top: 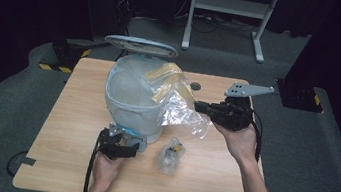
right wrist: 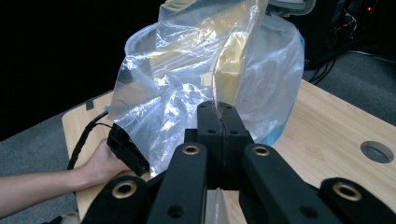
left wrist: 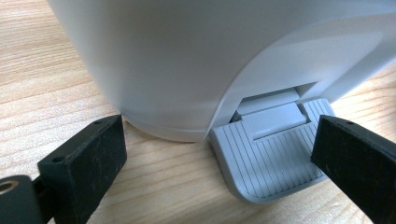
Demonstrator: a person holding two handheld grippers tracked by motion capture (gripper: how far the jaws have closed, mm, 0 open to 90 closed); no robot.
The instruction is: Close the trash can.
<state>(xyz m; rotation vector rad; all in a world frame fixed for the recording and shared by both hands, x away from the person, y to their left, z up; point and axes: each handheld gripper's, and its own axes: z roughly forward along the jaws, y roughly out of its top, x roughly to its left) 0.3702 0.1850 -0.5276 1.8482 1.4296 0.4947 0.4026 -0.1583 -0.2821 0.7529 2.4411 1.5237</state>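
Observation:
A white pedal bin (top: 130, 101) lined with a pale bag stands mid-table, its lid (top: 141, 46) raised. My right gripper (top: 199, 106) is shut on a clear plastic bag (top: 177, 104) with yellow patches, held up beside the bin's rim. In the right gripper view the closed jaws (right wrist: 217, 109) pinch the film (right wrist: 187, 84) in front of the bin (right wrist: 275, 79). My left gripper (top: 124, 140) rests on the table at the bin's foot, open. Its jaws (left wrist: 217, 140) stand wide either side of the grey ribbed pedal (left wrist: 271, 158), the right one over the pedal's edge.
A crumpled clear wrapper (top: 171, 154) lies on the wooden table (top: 63, 162) in front of the bin. A round cable hole (top: 195, 86) is at the table's far side. Dark floor, cables and a white stand (top: 231, 6) lie beyond.

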